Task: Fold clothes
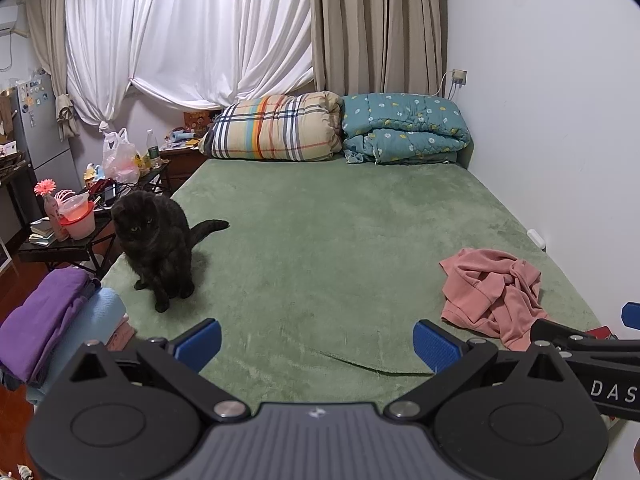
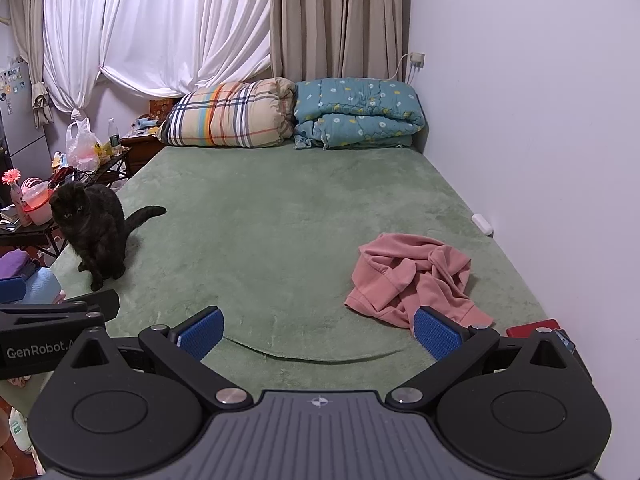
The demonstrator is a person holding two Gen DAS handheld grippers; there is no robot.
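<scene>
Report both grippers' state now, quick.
Left gripper: open, holding nothing.
Right gripper: open, empty; crumpled pink fleece garment lies ahead, untouched.

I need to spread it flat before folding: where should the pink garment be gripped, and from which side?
Probably the pink garment by its flat near-left hem corner, coming from the near side with the open right gripper. That edge lies smooth on the green blanket; the middle is knotted and bunched.

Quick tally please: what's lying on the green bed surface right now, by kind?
Crumpled garments: 1, the pink garment
Folded quilts at the headboard: 2, the plaid quilt and the teal floral quilt
Cats: 1, the black cat
Total: 4
Both grippers, left and right, are open and empty.
</scene>
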